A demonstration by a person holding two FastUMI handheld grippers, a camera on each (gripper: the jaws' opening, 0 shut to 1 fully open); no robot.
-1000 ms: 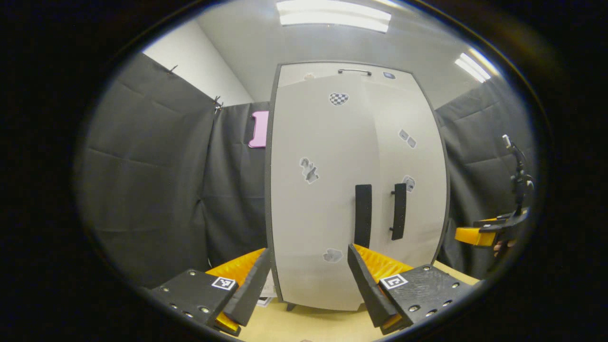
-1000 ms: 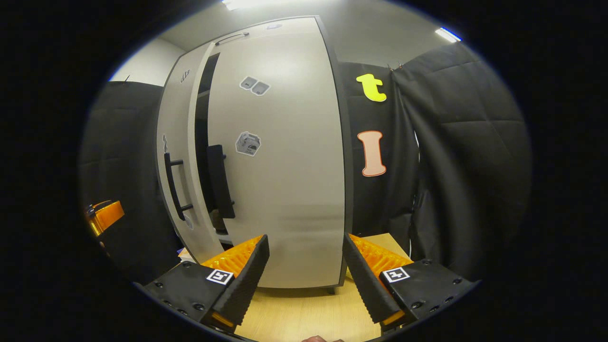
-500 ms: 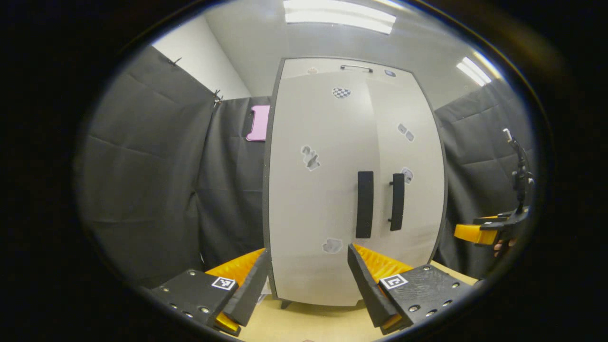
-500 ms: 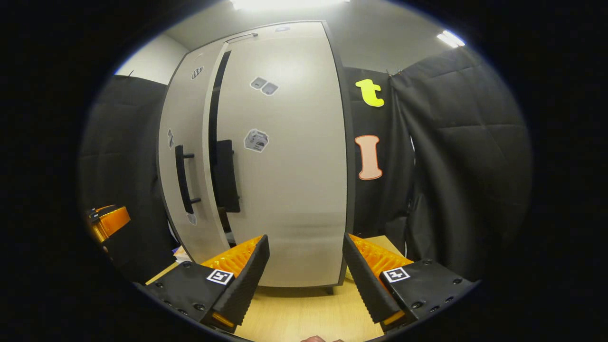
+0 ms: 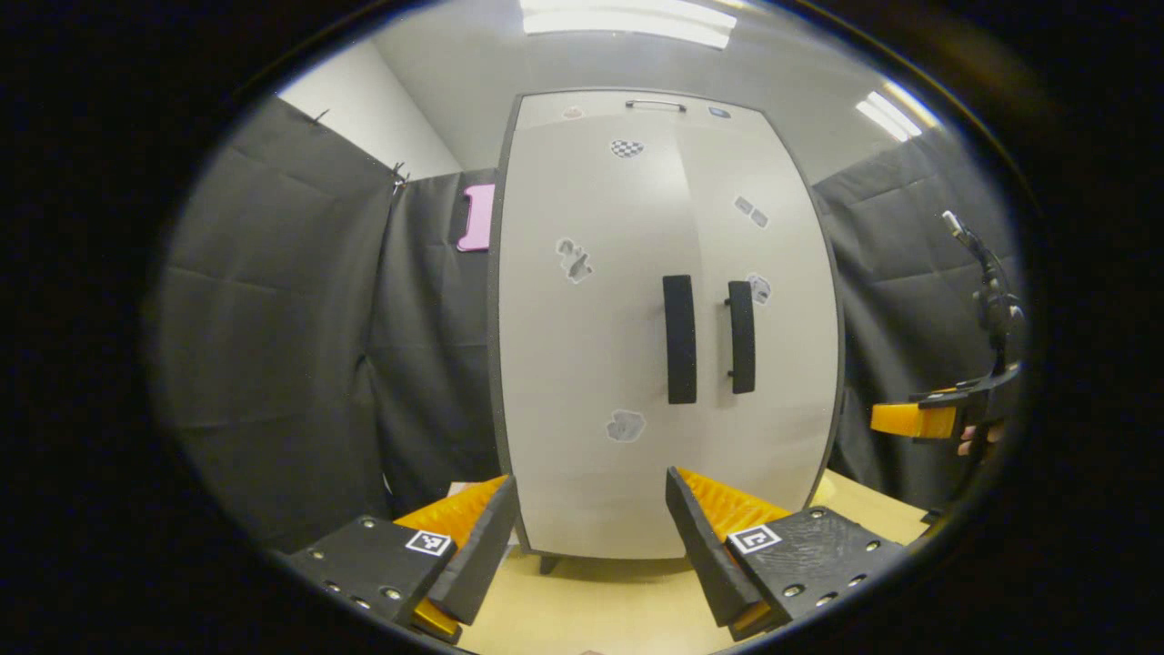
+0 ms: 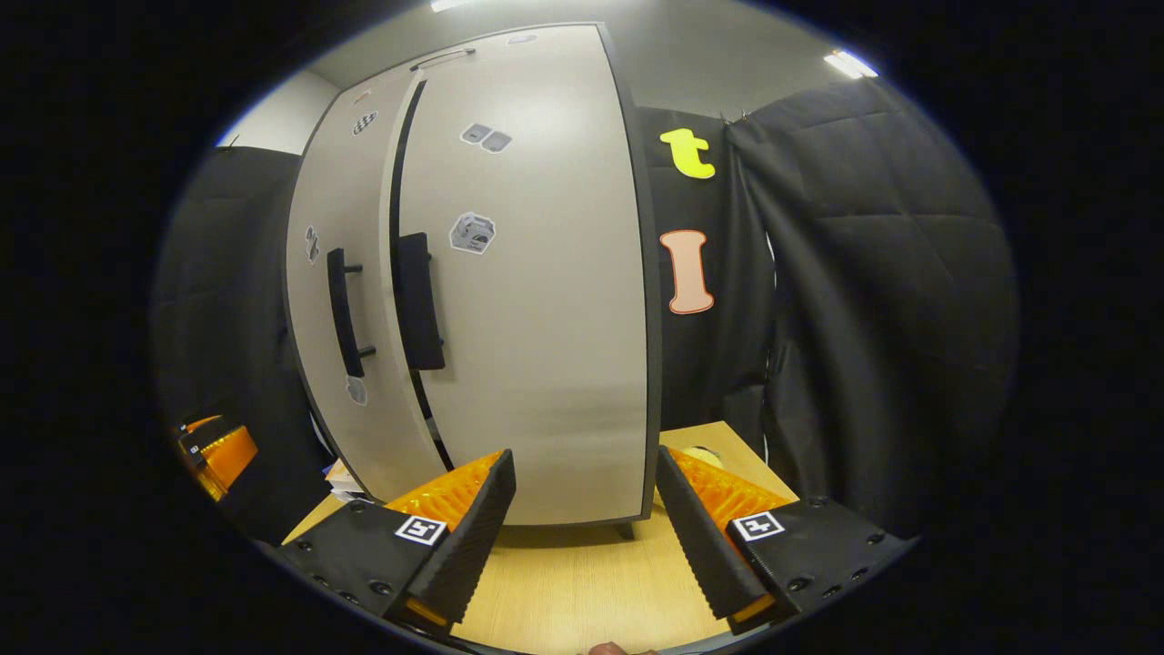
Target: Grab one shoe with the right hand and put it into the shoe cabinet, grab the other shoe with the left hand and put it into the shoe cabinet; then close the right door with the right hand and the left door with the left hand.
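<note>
Both doors of the shoe cabinet (image 5: 664, 327) stood nearly closed; the left gripper (image 5: 591, 537) and right gripper (image 6: 587, 537), at 6 o'clock, were spread, empty.

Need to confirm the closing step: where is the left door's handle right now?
In the left gripper view, the left door's handle hangs upright near the shoe cabinet's centre seam, beside the right door's handle.

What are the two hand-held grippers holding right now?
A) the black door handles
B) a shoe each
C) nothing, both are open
C: the left hand-held gripper and the right hand-held gripper both have their fingers spread apart with nothing between them, in front of the shoe cabinet.
</note>
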